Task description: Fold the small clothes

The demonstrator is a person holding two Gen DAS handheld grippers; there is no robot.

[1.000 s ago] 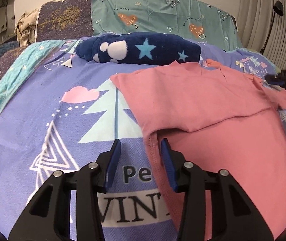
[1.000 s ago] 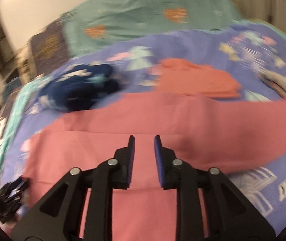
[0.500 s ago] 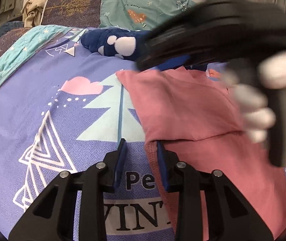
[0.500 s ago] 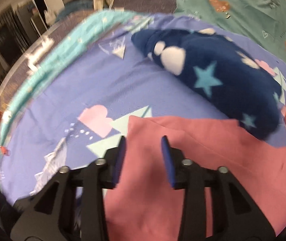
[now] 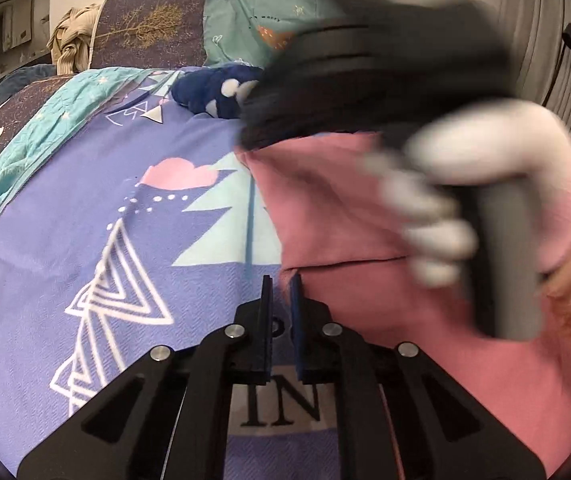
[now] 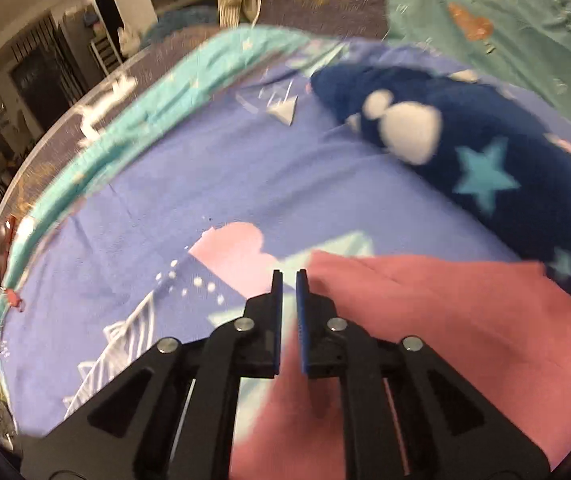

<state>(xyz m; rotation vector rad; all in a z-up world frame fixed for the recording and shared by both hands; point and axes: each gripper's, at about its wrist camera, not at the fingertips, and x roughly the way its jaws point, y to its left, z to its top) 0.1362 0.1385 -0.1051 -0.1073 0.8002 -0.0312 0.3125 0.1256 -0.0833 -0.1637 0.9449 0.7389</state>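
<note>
A pink shirt [image 5: 365, 300] lies on a purple printed bedspread [image 5: 105, 208], its top part folded down over the lower part. My left gripper [image 5: 281, 282] is at the shirt's left edge, just below the fold line. Its jaws are closing, nearly together, with the pink hem pinched between the tips. In the right wrist view my right gripper [image 6: 288, 276] sits at the far left corner of the pink shirt [image 6: 425, 320]. Its jaws are closing too, with the shirt's edge running between them. A white-gloved hand [image 5: 465, 184] holds that gripper, blurred, across the left wrist view.
A navy fleece garment [image 6: 465, 152] with stars and white spots lies just beyond the shirt, also seen as the navy garment [image 5: 213, 92]. Teal and dark pillows [image 6: 505, 20] line the bed's head. The bed's left edge has a teal border [image 6: 85, 168]; room furniture lies past it.
The right gripper swung left across the shirt to its far left corner and narrowed its jaws. The left gripper stayed at the left hem and went from wide to nearly together.
</note>
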